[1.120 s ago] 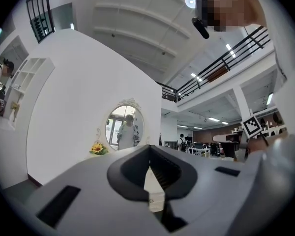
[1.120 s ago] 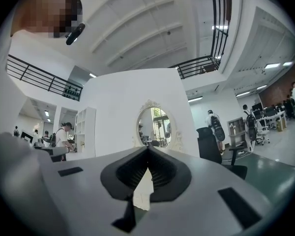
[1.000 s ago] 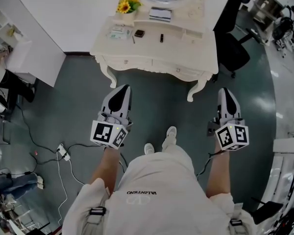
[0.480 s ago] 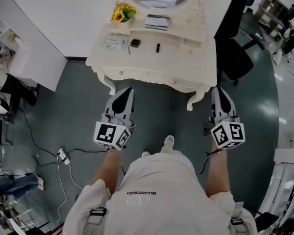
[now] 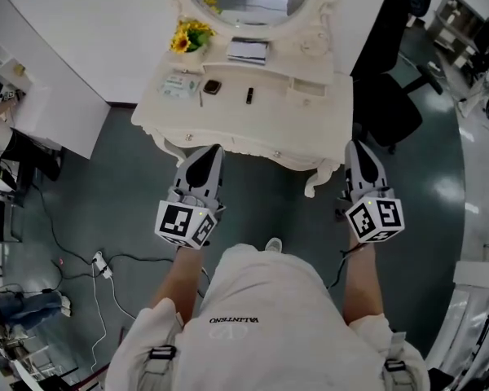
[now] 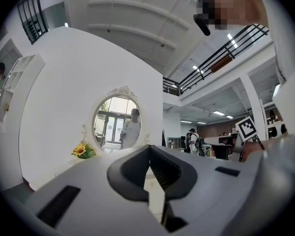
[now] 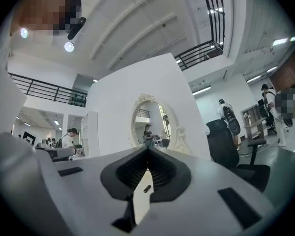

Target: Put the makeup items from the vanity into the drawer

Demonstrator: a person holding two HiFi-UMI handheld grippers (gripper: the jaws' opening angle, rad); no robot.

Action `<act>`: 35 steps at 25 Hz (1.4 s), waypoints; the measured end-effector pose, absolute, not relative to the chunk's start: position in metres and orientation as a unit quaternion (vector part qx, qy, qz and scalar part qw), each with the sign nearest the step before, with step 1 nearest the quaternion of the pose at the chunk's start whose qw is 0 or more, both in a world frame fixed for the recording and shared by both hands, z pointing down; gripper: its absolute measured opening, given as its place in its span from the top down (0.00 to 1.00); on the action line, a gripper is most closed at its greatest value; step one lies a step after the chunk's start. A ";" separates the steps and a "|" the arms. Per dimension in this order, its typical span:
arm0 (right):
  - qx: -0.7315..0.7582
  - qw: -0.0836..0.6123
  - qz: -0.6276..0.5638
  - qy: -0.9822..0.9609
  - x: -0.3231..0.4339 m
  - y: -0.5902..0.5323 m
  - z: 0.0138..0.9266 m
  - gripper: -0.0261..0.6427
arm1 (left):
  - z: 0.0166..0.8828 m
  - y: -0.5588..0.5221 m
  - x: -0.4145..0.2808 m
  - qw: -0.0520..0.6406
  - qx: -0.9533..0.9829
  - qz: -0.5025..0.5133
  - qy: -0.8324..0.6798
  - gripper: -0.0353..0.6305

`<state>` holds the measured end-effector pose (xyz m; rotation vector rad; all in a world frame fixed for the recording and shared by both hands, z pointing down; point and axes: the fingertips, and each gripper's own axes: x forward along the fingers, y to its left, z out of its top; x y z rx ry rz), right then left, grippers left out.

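Approach | left gripper (image 5: 209,150), right gripper (image 5: 357,147) closed, empty | I aim both at 12 o'clock: makeup items (image 5: 213,86) lie on counter (image 5: 310,108), not yet reached.

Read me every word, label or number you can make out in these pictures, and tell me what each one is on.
"VALENTINO": on the person's white shirt, upside down in the head view, spelling uncertain.
Flat packet on the vanity: print too small to read.
Cubes on the left gripper and right gripper: square markers, no words.
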<state>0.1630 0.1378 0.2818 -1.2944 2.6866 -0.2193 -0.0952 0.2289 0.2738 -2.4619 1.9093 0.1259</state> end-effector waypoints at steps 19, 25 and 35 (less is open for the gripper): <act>-0.412 0.032 -0.104 0.904 0.125 0.046 0.325 0.94 | 0.309 0.124 -0.113 -0.028 -0.789 0.027 0.613 0.94; -0.407 0.012 -0.114 0.906 0.090 -0.004 0.339 0.94 | 0.318 0.061 -0.136 -0.039 -0.789 0.018 0.612 0.94; -0.391 -0.017 -0.142 0.909 0.020 -0.087 0.370 0.94 | 0.361 -0.036 -0.173 -0.088 -0.793 -0.005 0.602 0.94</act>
